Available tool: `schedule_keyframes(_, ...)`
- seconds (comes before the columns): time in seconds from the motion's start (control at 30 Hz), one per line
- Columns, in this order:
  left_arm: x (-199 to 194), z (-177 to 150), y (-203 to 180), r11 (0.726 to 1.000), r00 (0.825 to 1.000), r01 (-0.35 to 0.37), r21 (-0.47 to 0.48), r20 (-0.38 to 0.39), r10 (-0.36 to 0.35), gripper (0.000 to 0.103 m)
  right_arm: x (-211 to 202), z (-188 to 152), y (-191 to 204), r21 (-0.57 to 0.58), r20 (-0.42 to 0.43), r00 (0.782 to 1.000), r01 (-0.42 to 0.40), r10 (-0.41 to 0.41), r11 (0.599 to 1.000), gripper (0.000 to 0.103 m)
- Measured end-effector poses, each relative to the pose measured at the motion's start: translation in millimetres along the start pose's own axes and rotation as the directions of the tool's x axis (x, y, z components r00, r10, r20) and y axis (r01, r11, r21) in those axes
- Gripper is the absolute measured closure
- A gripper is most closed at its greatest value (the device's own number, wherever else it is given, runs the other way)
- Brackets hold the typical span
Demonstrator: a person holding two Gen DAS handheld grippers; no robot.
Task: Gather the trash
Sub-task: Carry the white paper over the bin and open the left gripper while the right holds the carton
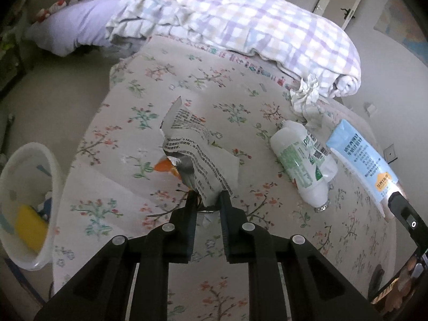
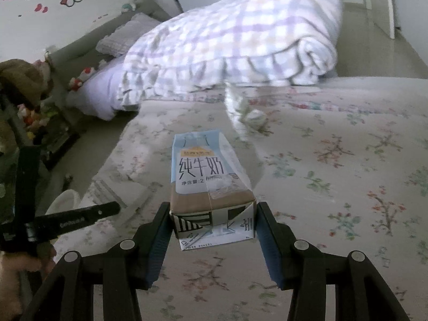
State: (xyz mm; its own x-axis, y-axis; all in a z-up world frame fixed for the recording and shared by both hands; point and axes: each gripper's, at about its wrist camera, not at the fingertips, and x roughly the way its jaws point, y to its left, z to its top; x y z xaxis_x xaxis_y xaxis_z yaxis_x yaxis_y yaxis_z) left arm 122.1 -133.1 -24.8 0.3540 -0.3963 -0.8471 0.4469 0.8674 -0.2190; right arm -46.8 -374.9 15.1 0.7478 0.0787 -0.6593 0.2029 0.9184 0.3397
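The left gripper pinches a crumpled white printed wrapper over the floral bedspread. The right gripper clamps a blue-and-white milk carton. Beside the bed, a white plastic bin holds a yellow object. Farther off lie a white plastic bottle and a crumpled tissue.

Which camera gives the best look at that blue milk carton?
The right wrist view: the milk carton fills the centre, clamped in the right claw, with its front print readable. The left wrist view shows only its blue side at the right edge.
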Motion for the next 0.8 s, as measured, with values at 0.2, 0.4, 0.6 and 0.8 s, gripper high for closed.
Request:
schedule_keyframes(0.2, -16.2, -3.7, 20.7, 1.0, 1.0, -0.014, -0.017, 0.023, 0.014, 0.086, 6.6, 3.7, 23.1, -0.029, -0.001, 1.0, -0.029, 0.029, 0.999, 0.049)
schedule_keyframes(0.4, -32.5, -7.0, 45.2, 0.999, 0.998, -0.027, -0.047, 0.048, 0.029, 0.086, 14.5, 1.9, 43.4, -0.055, -0.011, 0.999, -0.054, 0.053, 0.997, 0.049)
schedule_keyframes(0.6, -48.8, -10.8, 69.1, 0.996, 0.997, -0.033, -0.082, 0.071, 0.039, 0.09, 21.6, -2.8, 62.9, -0.083, -0.024, 0.997, -0.073, 0.072, 0.994, 0.049)
schedule_keyframes(0.8, -62.4, -17.1, 90.6, 0.993, 0.995, -0.048, -0.107, 0.087, 0.057, 0.09, 29.8, -7.7, 79.2, -0.109, -0.039, 0.995, -0.093, 0.089, 0.99, 0.049)
